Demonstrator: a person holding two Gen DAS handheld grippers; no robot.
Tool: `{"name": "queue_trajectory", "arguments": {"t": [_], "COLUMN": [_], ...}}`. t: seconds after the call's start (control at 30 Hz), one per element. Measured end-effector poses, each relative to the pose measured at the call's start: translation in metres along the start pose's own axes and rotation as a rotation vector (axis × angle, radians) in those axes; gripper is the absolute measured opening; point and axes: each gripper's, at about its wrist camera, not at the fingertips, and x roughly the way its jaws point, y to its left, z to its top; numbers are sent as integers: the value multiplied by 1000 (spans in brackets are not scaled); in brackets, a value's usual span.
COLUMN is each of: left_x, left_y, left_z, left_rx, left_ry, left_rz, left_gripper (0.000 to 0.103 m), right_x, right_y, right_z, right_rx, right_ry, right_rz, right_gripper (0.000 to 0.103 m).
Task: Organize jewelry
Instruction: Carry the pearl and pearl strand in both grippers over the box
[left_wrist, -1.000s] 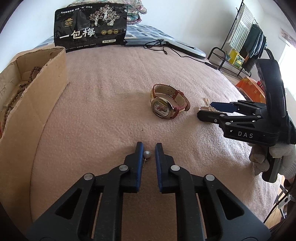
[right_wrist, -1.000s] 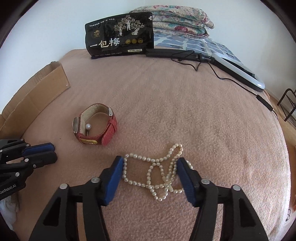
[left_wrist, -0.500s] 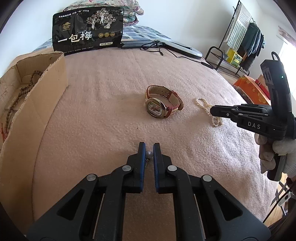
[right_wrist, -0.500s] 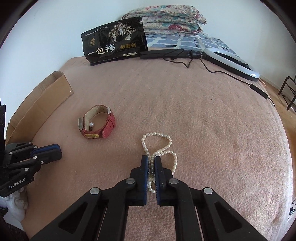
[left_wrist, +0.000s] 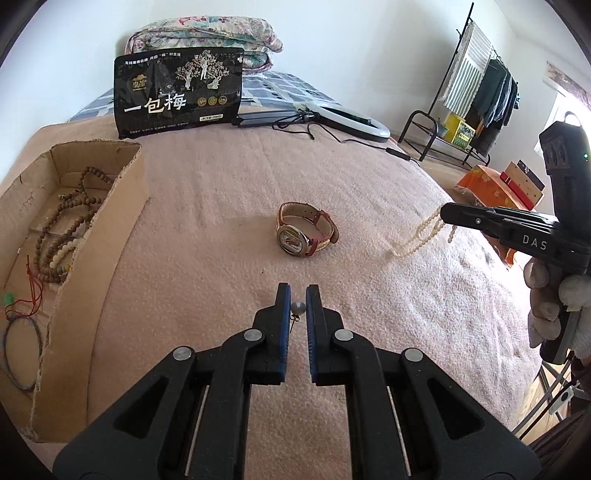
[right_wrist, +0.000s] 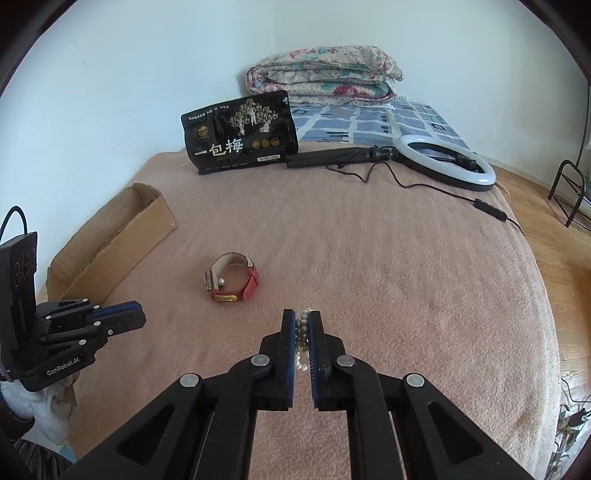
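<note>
My left gripper (left_wrist: 297, 300) is shut on a small pearl earring (left_wrist: 297, 308), its post hanging down, above the pink blanket. My right gripper (right_wrist: 302, 325) is shut on a white pearl necklace (right_wrist: 303, 334); in the left wrist view the necklace (left_wrist: 421, 236) dangles from the right gripper (left_wrist: 448, 214) above the blanket. A red-strapped watch (left_wrist: 304, 234) lies mid-blanket, also seen in the right wrist view (right_wrist: 232, 277). A cardboard box (left_wrist: 92, 236) at the left holds several wooden bead strings (left_wrist: 62, 229).
A black snack bag (left_wrist: 179, 92) stands at the blanket's far edge, a ring light (right_wrist: 447, 162) with its cable to its right. A folded quilt (right_wrist: 325, 75) lies behind. A clothes rack (left_wrist: 469, 92) and orange bag (left_wrist: 484, 186) stand beyond the bed's right side.
Both grippers have risen. The right one lifted the pearl necklace off the blanket, so it now hangs free. The left one still holds the earring, higher above the blanket.
</note>
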Motion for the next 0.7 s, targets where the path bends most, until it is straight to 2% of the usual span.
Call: {"name": "queue_trajectory", "arguments": {"t": [0.37, 0.7], "left_x": [-44, -84], "left_y": [0, 14], "left_z": [5, 6], "left_rx": [-6, -12], "left_ry": [-66, -124], "left_rz": [0, 30], "left_gripper": [6, 6], "right_x": [-43, -58], "right_y": [31, 69], "right_z": [17, 32], "right_rx": [-33, -77], "right_ry": [-67, -103], "right_rz": [37, 72], "right_gripper": [4, 4]}}
